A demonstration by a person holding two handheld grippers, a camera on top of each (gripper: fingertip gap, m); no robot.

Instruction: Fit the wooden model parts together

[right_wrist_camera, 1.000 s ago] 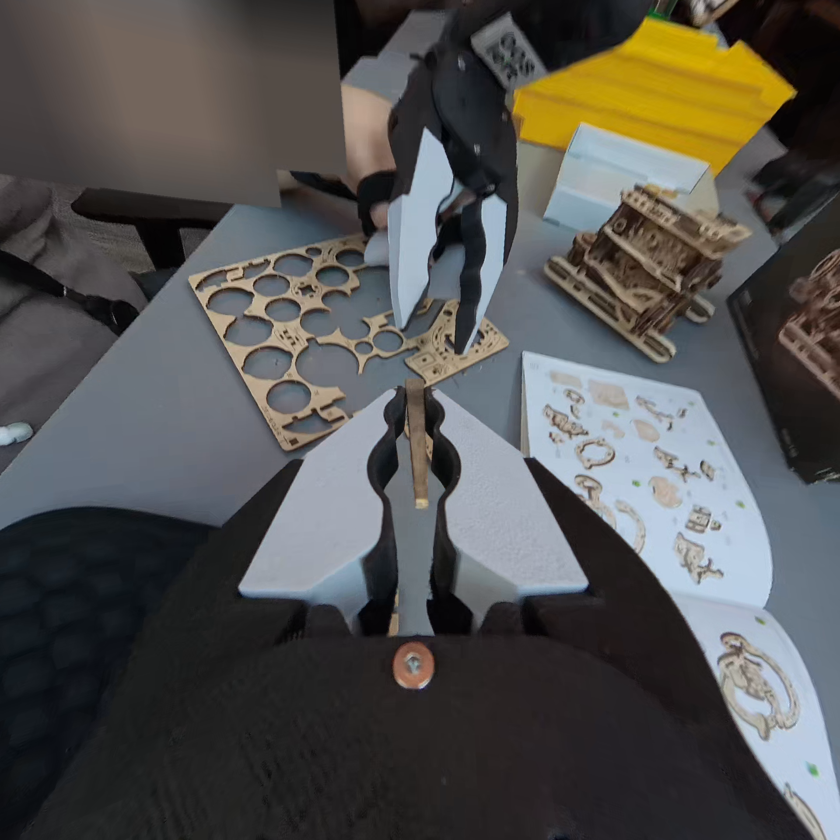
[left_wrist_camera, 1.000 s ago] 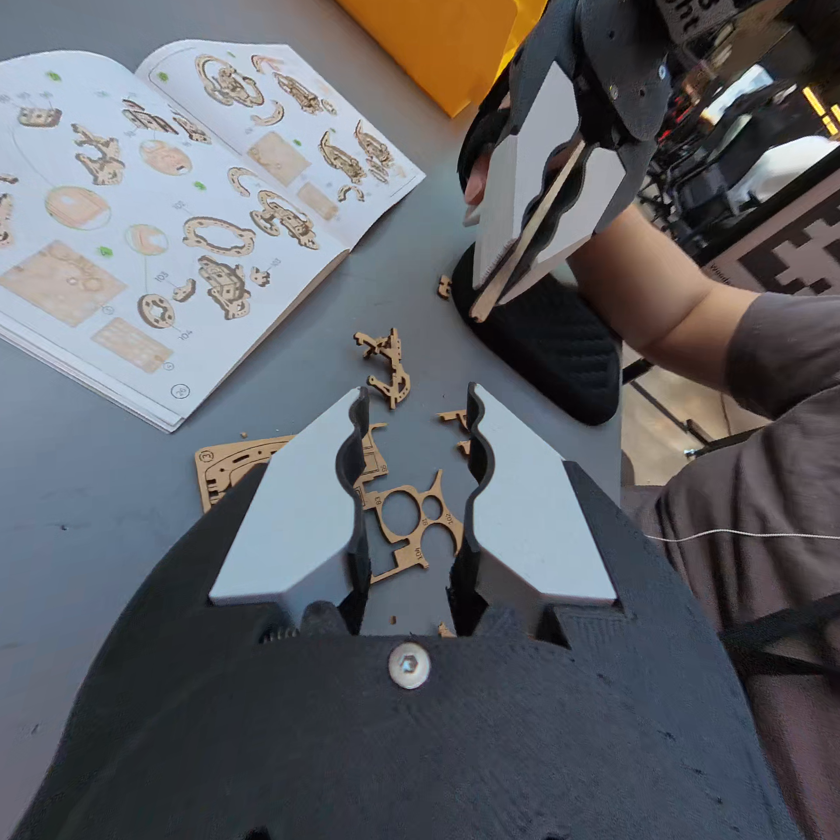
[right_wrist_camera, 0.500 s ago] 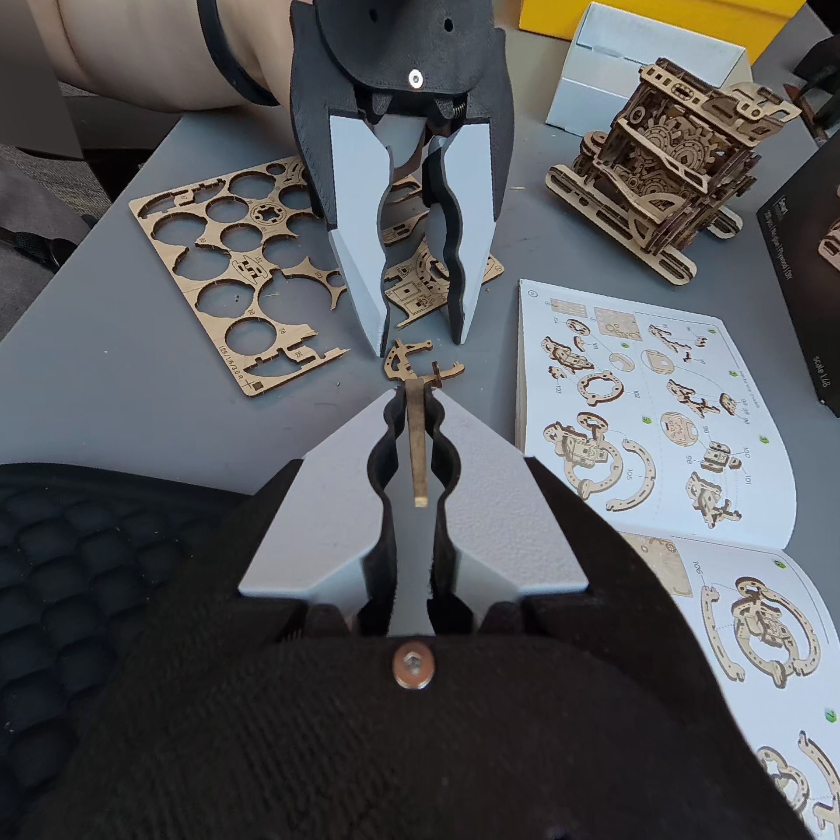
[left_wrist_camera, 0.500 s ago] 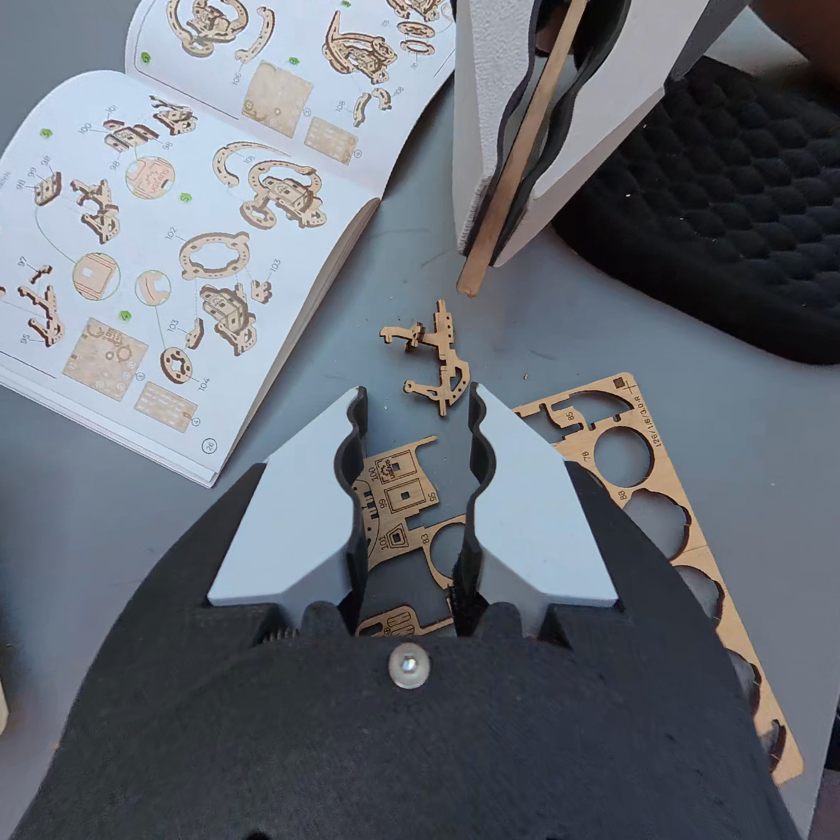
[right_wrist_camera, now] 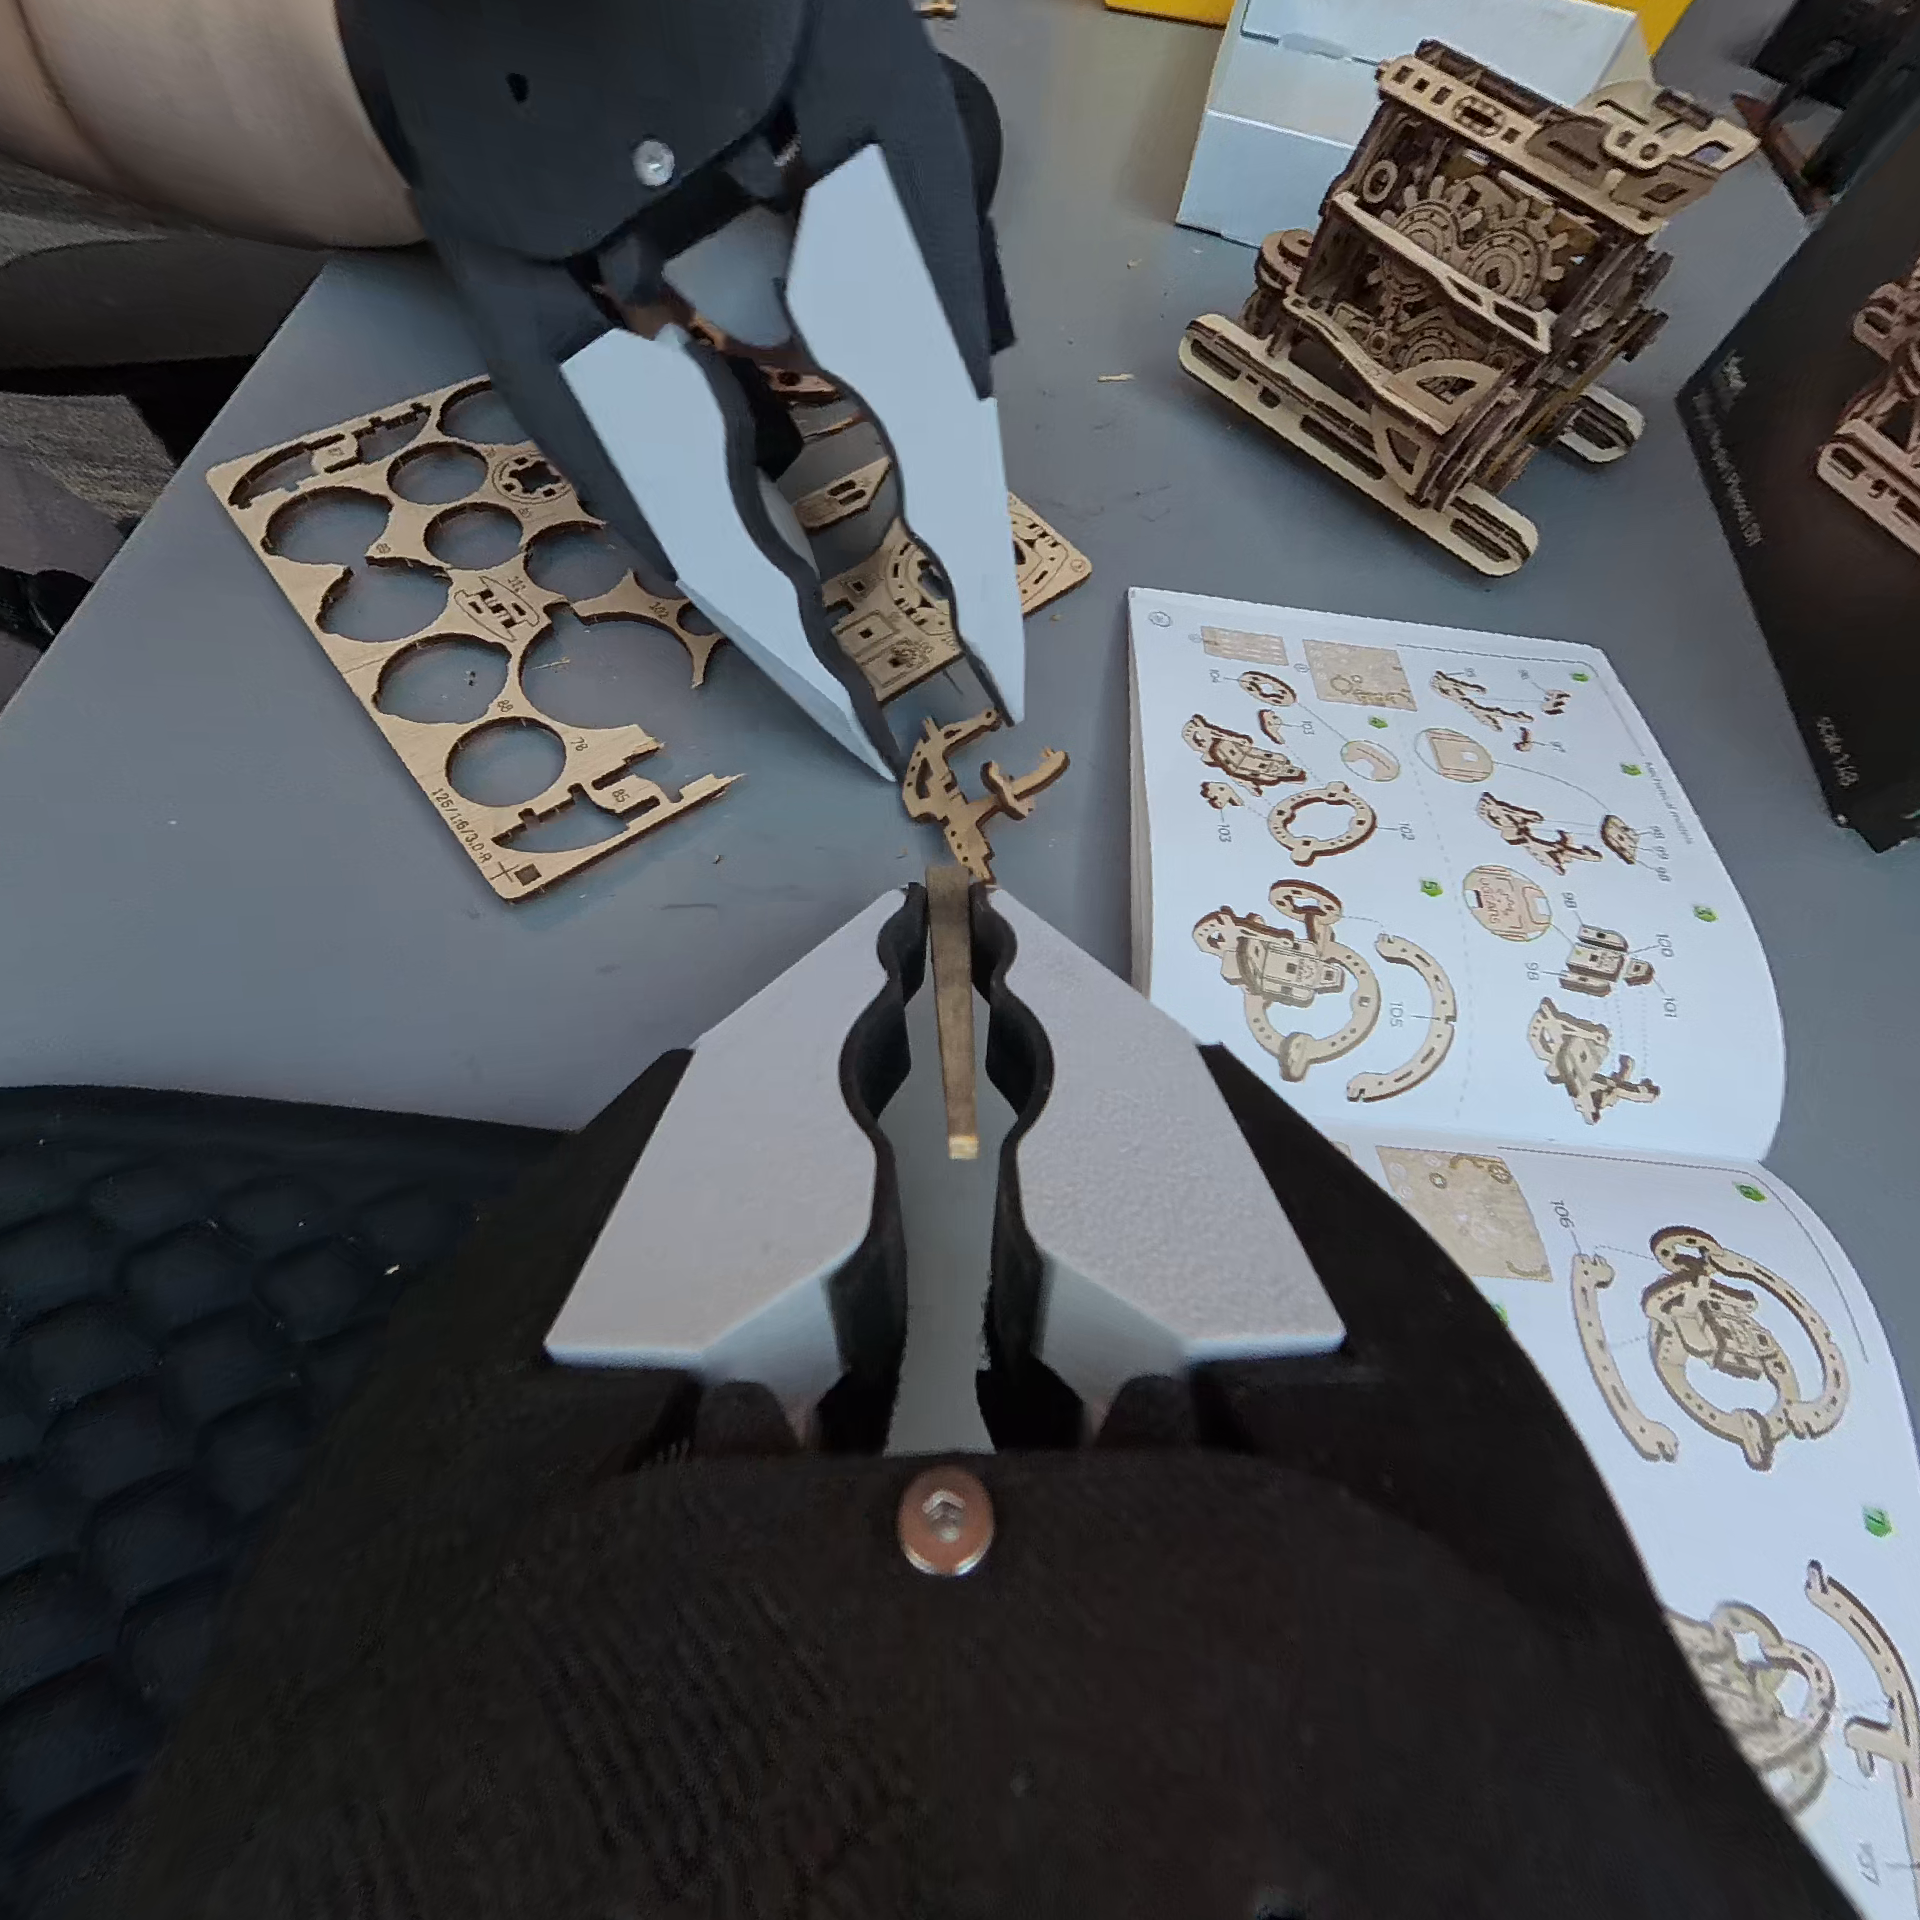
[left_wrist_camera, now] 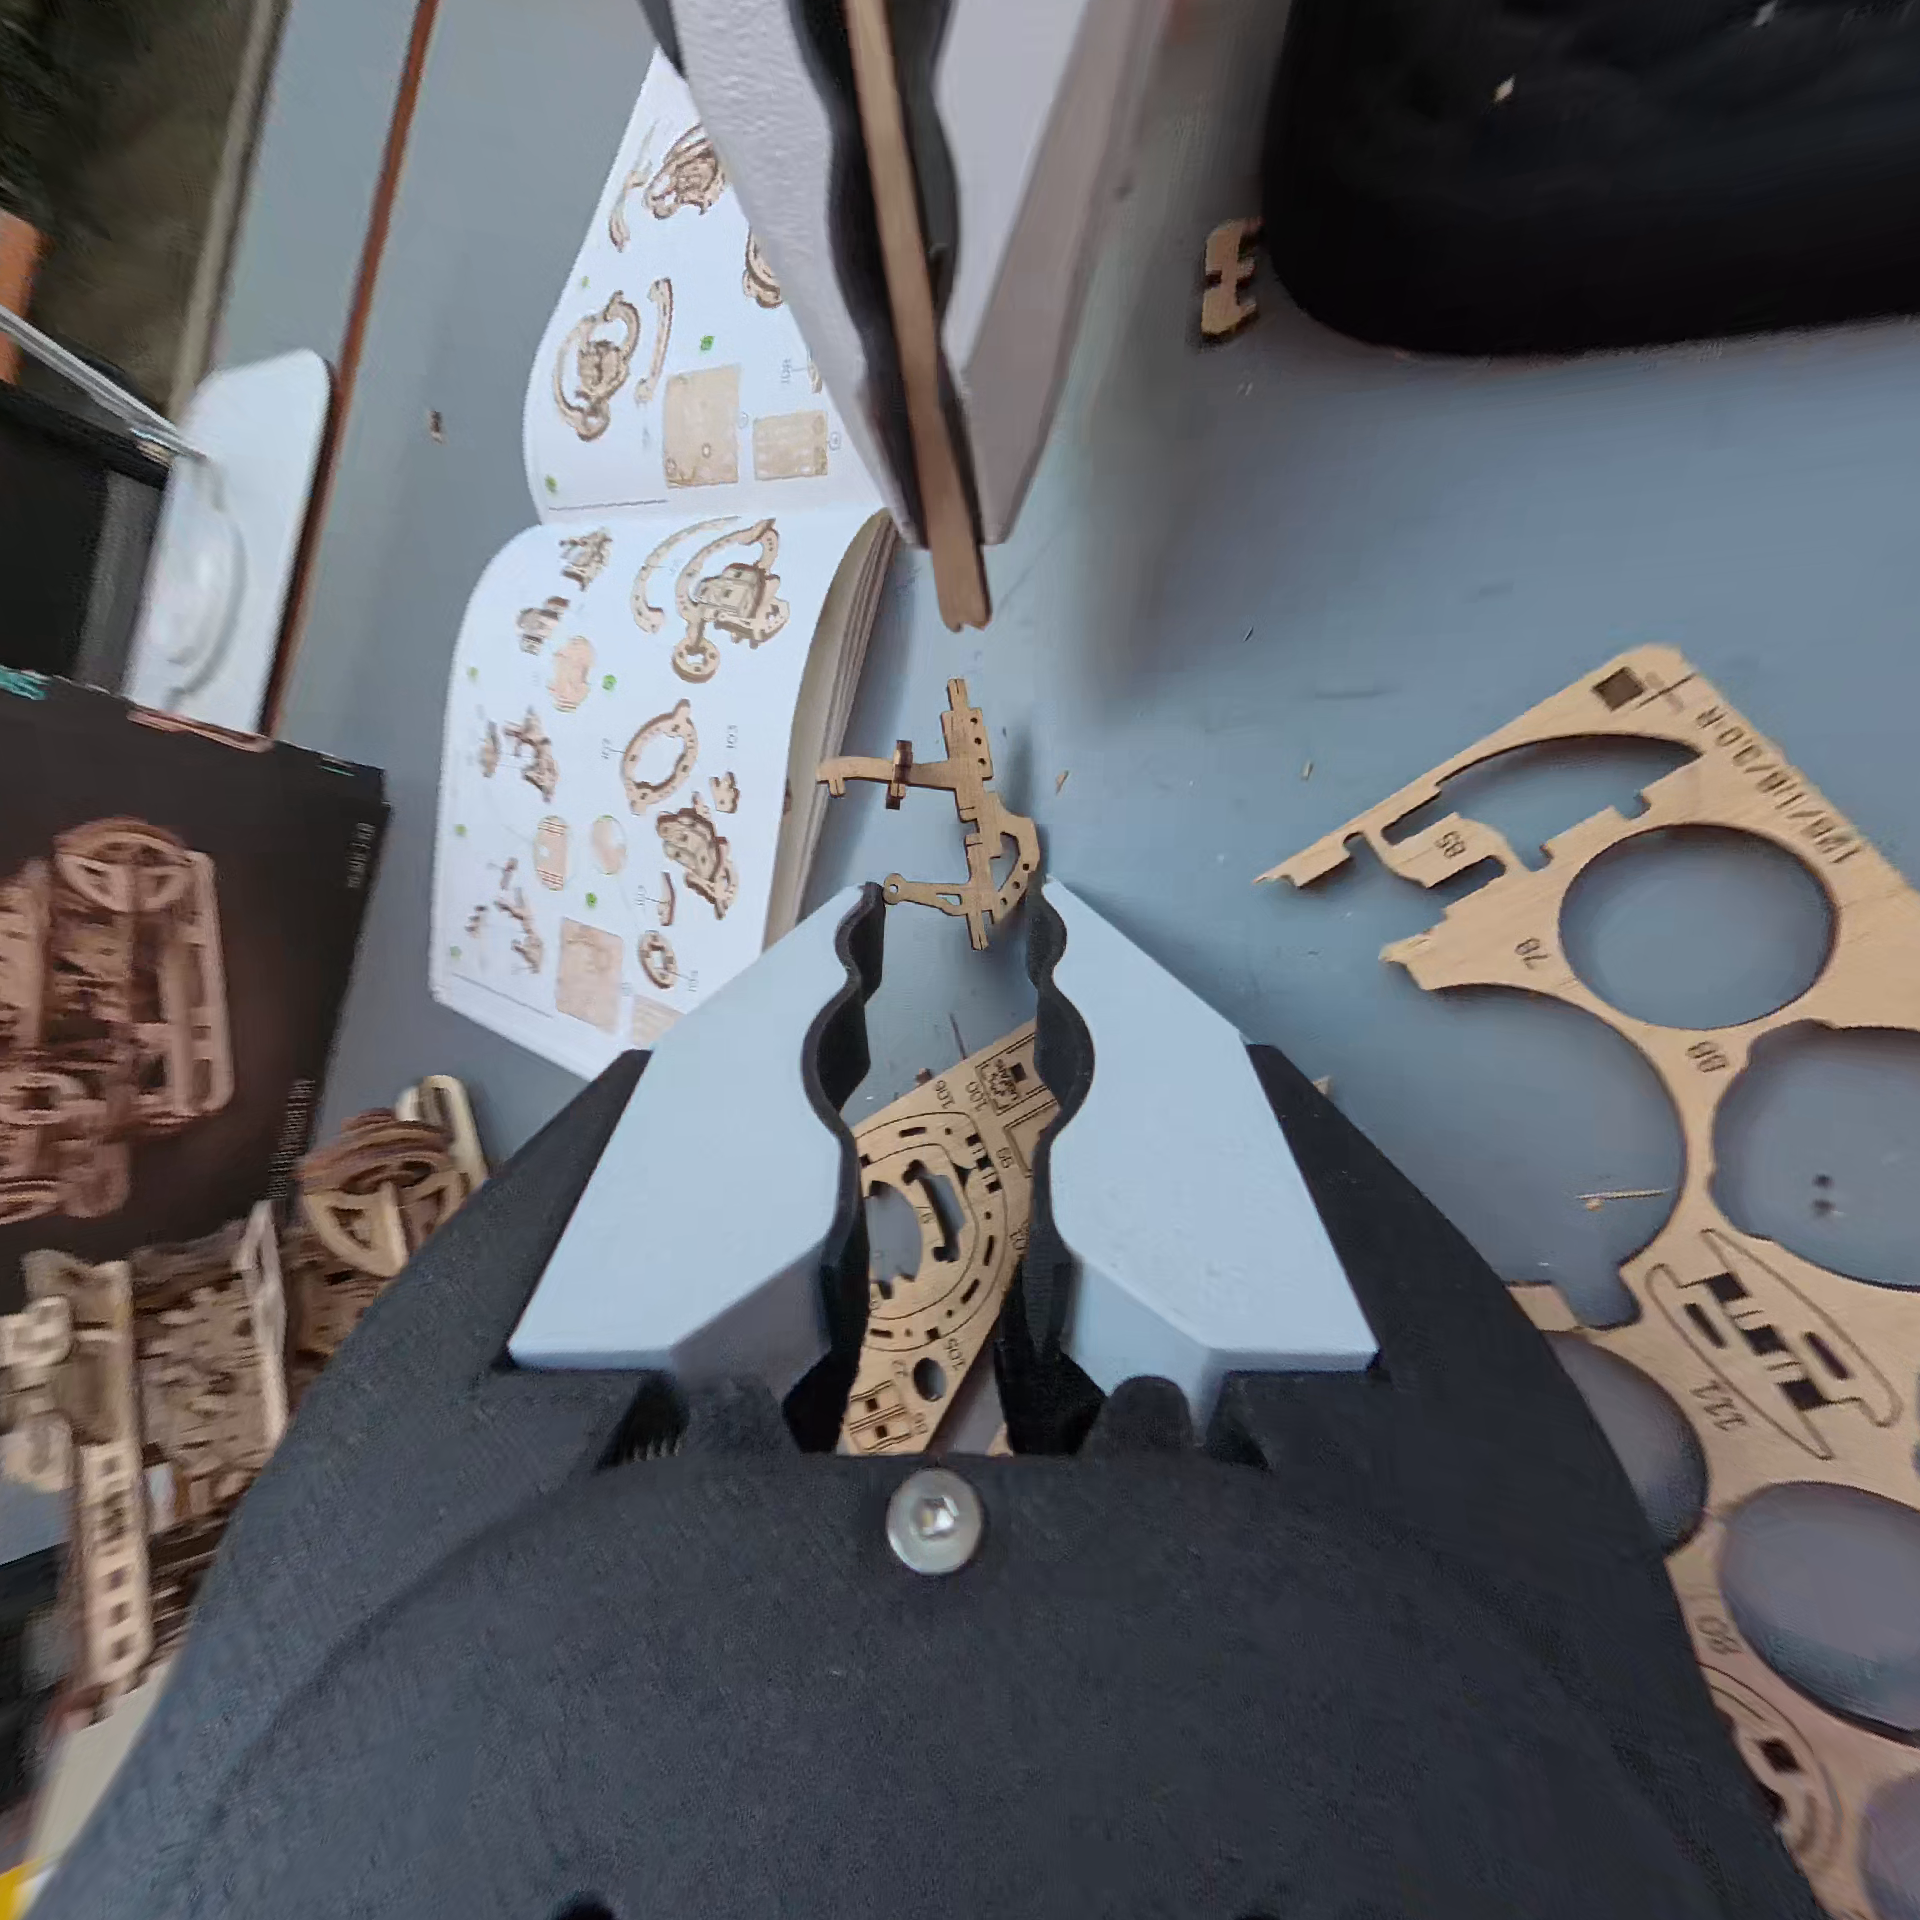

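A small, branching wooden part lies flat on the grey table; it also shows in the right wrist view. My left gripper is open and empty, its tips low on either side of the part's near end. In the right wrist view the left gripper comes down from the top. My right gripper is shut on a flat wooden strip held edge-on. The strip's end hangs just above the table, close behind the small part.
A punched wooden sheet lies left of the part, and a smaller sheet lies under my left gripper. An open instruction booklet lies to the right. An assembled wooden model, a white box, a black box and a black pad surround the work area. Some 6 cm of space lies between my two pairs of fingers.
My left gripper has swung round and come down until its open tips flank the small wooden part. My right gripper still holds the strip and has moved closer to the part.
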